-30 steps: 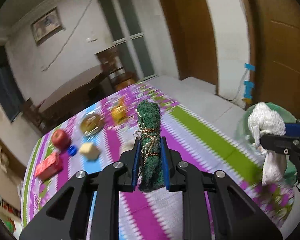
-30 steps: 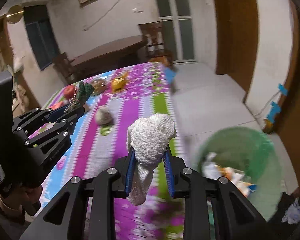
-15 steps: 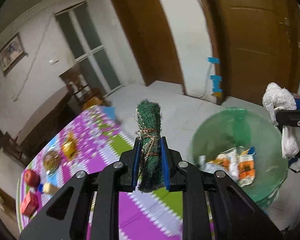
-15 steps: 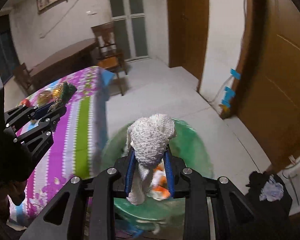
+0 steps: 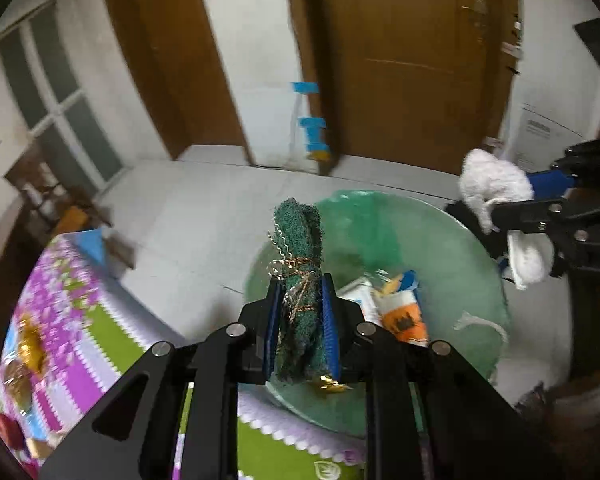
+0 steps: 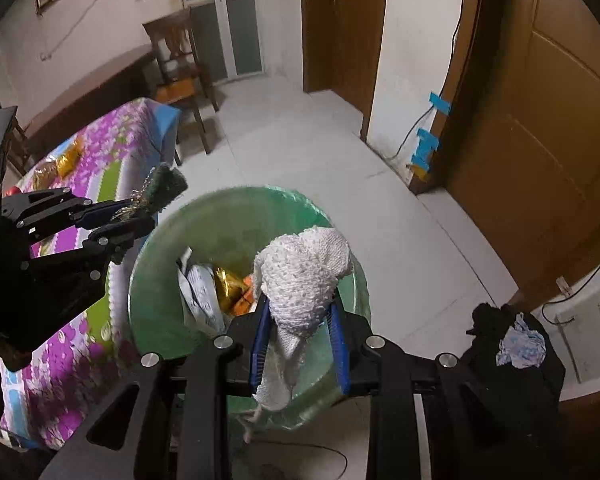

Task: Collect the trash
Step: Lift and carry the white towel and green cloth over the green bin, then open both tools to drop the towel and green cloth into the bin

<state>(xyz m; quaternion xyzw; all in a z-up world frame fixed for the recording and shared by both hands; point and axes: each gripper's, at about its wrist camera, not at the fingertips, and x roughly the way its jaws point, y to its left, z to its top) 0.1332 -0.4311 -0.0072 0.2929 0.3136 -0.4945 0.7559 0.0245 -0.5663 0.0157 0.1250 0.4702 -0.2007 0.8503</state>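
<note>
- Left tongs [image 5: 299, 320]: clamped on green scouring pad [image 5: 299, 248], held above green bin [image 5: 476, 264] near edge.
- Right tongs [image 6: 299, 344]: gripping white knitted cloth [image 6: 304, 276] over bin interior.
- Bin holds wrappers [image 6: 204, 292]; stands just beside tabletop [image 6: 88, 176].

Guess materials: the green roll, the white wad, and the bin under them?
Green roll in the left tool: coarse fibrous scouring-pad stuff, matte, tied with kinked gold wire or thread. White wad in the right tool: nubbly knit or woven cloth, probably cotton, matte. Bin: translucent green, slightly glossy, so likely thin plastic or a plastic liner; can't tell which.
</note>
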